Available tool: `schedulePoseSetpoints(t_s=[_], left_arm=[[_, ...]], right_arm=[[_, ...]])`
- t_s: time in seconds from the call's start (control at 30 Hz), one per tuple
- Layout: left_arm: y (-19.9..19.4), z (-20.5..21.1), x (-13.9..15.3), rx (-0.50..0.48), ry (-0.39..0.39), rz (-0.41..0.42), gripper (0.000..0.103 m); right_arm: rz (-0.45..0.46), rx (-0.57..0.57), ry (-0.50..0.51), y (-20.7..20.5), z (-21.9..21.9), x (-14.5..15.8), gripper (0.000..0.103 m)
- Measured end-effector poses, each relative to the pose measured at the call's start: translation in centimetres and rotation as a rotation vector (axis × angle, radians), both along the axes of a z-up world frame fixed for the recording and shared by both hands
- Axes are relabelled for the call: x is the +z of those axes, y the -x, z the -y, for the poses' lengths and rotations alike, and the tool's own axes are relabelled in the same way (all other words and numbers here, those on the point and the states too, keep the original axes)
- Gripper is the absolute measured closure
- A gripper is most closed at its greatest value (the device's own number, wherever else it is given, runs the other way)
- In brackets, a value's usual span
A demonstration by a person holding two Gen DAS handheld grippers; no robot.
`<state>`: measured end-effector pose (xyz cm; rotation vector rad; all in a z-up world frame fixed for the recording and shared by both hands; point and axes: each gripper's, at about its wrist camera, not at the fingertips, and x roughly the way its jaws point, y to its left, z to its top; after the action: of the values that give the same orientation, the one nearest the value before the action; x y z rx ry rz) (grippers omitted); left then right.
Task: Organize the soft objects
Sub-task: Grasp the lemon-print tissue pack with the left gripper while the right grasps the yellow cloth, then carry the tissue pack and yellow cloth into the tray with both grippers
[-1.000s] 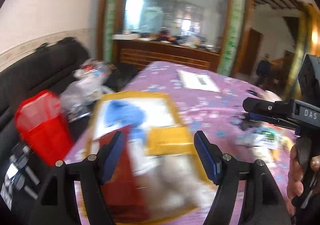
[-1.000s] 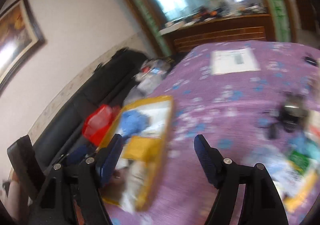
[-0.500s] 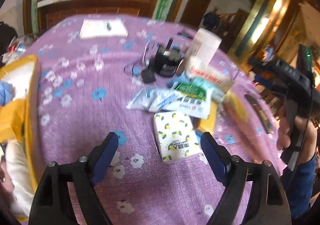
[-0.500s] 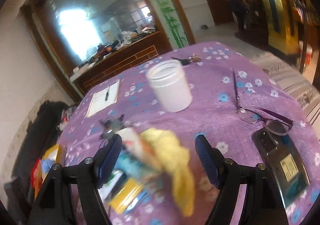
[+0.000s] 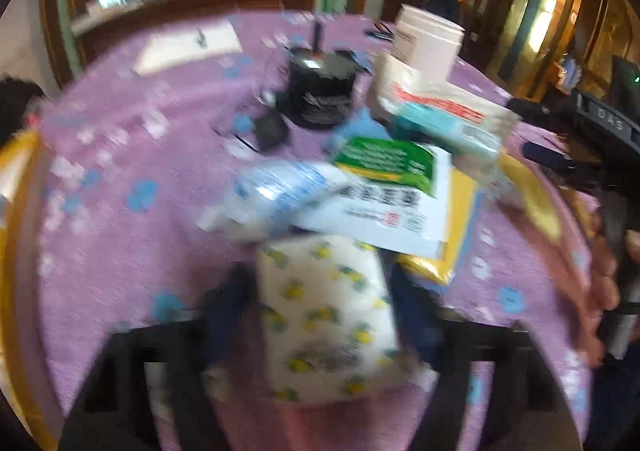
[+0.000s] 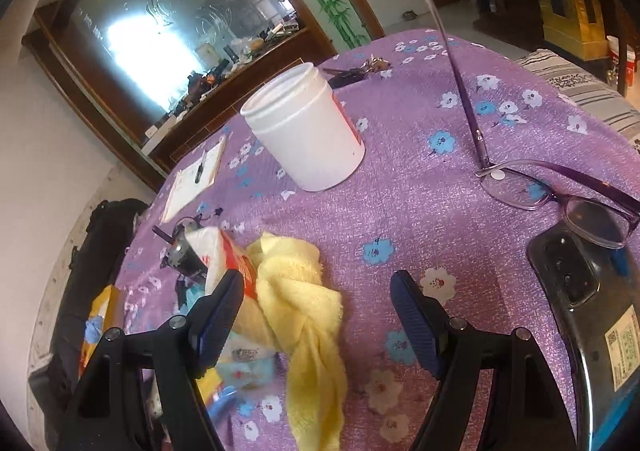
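Observation:
A white tissue pack (image 5: 324,315) printed with small yellow figures lies on the purple flowered tablecloth (image 5: 120,211). My left gripper (image 5: 320,311) is closing on it, with the blue pads against its two long sides; the view is blurred. A knotted yellow cloth (image 6: 304,291) lies on the table in the right wrist view. My right gripper (image 6: 316,315) hangs open over it, its left finger beside the knot and its right finger over bare tablecloth. Nothing is gripped there.
Behind the tissue pack lies a heap of soft packets (image 5: 380,187), with a black pot (image 5: 320,91) beyond it. A white jar (image 6: 308,135), purple glasses (image 6: 560,191), a phone (image 6: 592,311), a notepad (image 6: 196,179) and keys (image 6: 360,71) share the table. A yellow tray (image 5: 16,171) sits at the left edge.
Both grippers swung right, away from the yellow tray, and dropped toward the table. The left one came down around the tissue pack and narrowed. The right one settled over the yellow cloth.

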<state>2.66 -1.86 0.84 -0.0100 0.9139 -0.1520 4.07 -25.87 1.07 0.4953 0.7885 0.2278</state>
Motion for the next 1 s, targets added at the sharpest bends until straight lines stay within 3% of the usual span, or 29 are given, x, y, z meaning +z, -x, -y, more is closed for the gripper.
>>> schedulePoseSetpoints(t_s=[0.2,0.3,0.37,0.43,0.63,0.73,1.0], left_arm=[[0.3,-1.4,0.1,0.006,0.078,0.032,0.048],[1.2,-1.7,1.0,0.006,0.091,0.081,0.048],[1.6,-1.7,1.4,0.005,0.092,0.108,0.048],[2.0,-1.6,2.1,0.004,0.086,0.148,0.048],[3.7,-0.1,3.9,-0.021,0.030,0.279,0.048],[4.0,0.1,4.3,-0.023,0.014,0.311,0.048],[3.4,-0.6,4.1,0.030,0.008,0.289,0.048]], right_arm=[[-0.041,0.067,0.120,-1.2,-2.6,-1.2,0.026],[-0.030,0.137,0.156,-0.9,-4.1,-1.5,0.060],[0.004,0.135,0.197,-0.2,-4.6,-0.8,0.067],[0.043,0.092,0.250,0.7,-4.5,-0.1,0.069],[0.248,0.013,0.206,4.1,-2.8,3.3,0.069],[0.317,0.053,0.135,5.0,-2.9,4.4,0.068],[0.388,0.180,0.140,6.3,-6.2,5.7,0.068]])
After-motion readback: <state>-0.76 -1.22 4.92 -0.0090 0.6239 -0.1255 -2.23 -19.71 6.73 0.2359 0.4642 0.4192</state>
